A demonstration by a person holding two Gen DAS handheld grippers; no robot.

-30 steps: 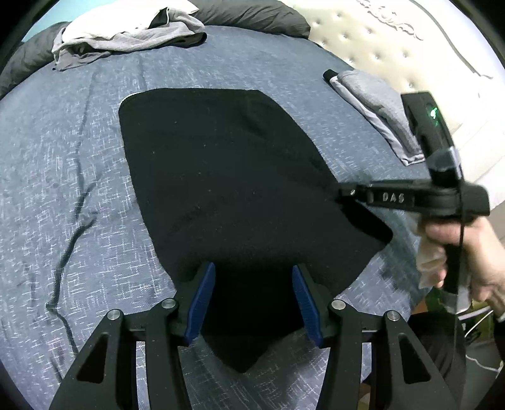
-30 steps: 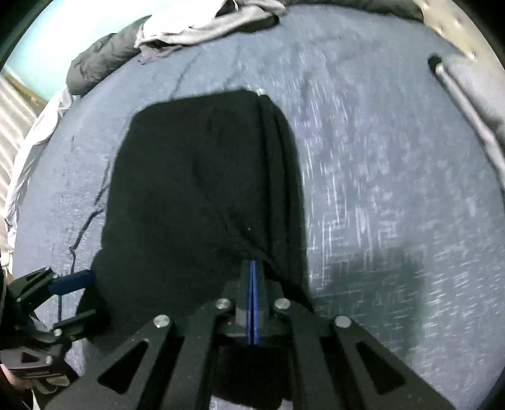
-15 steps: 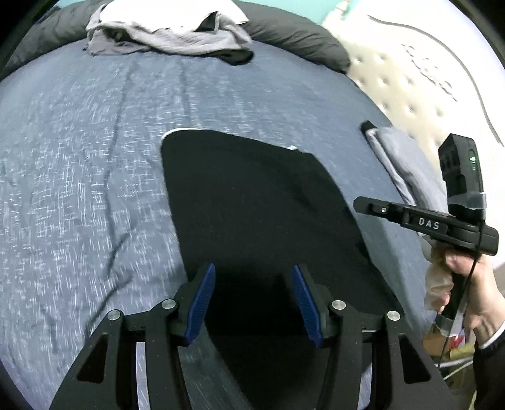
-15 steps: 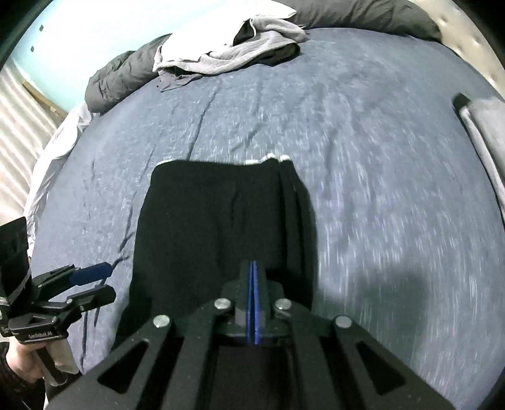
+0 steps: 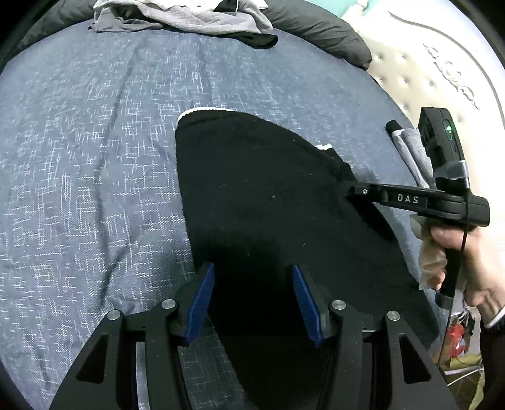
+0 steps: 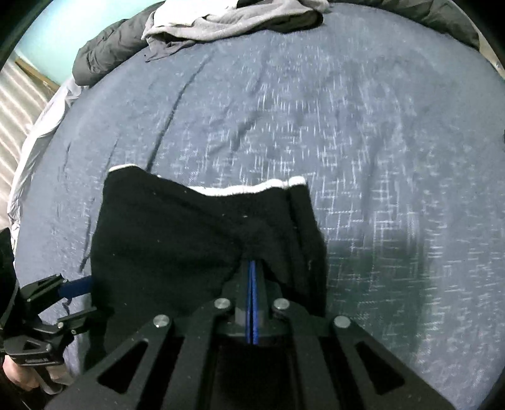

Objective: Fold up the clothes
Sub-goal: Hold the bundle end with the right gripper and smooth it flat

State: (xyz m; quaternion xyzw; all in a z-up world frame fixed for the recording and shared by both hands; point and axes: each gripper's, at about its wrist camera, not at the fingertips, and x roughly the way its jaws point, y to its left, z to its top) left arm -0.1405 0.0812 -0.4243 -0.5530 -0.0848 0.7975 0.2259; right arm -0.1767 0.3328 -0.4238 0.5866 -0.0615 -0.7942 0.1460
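1. a black garment with a white trim edge lay spread on the blue-grey bedspread, near its middle.
2. the right gripper was clenched, blue pads pressed together on a bunched fold of the garment's near edge.
3. the left gripper was released, its blue fingers spread wide above the garment's near part, gripping nothing.
4. a heap of grey clothes sat at the far edge of the bed, against a dark pillow.
5. a folded grey item lay beside the cream tufted headboard.
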